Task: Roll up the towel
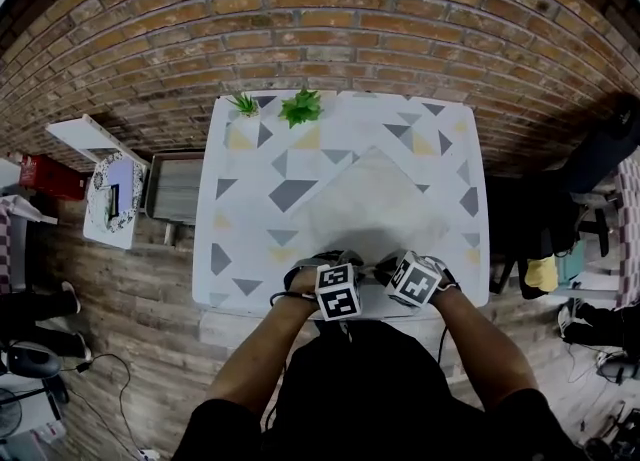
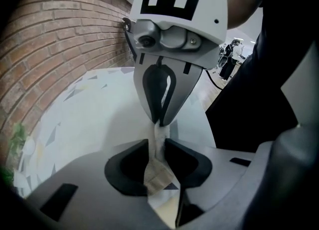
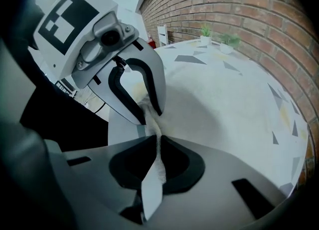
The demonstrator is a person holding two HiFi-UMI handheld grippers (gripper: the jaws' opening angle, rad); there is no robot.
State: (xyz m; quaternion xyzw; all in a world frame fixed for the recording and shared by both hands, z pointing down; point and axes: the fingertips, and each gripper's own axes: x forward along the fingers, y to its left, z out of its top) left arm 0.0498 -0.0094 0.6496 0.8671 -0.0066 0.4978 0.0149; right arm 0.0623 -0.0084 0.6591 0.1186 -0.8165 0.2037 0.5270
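Observation:
A white towel (image 1: 372, 201) lies spread on the patterned table (image 1: 245, 164), one corner pointing to the far side. Both grippers sit close together at its near edge, tips almost touching. My left gripper (image 1: 345, 260) is shut on a pinched fold of the towel (image 2: 158, 171), which runs up between its black pads (image 2: 130, 166). My right gripper (image 1: 388, 267) faces it and is shut on the same raised fold (image 3: 152, 189). In the left gripper view the right gripper (image 2: 160, 119) nips the towel just beyond my jaws; in the right gripper view the left gripper (image 3: 149, 112) does likewise.
Two small potted plants (image 1: 245, 104) (image 1: 301, 106) stand at the table's far edge against the brick wall. A grey tray (image 1: 175, 187) and a white stool (image 1: 115, 199) stand left of the table. Dark bags and clutter (image 1: 560, 219) lie to the right.

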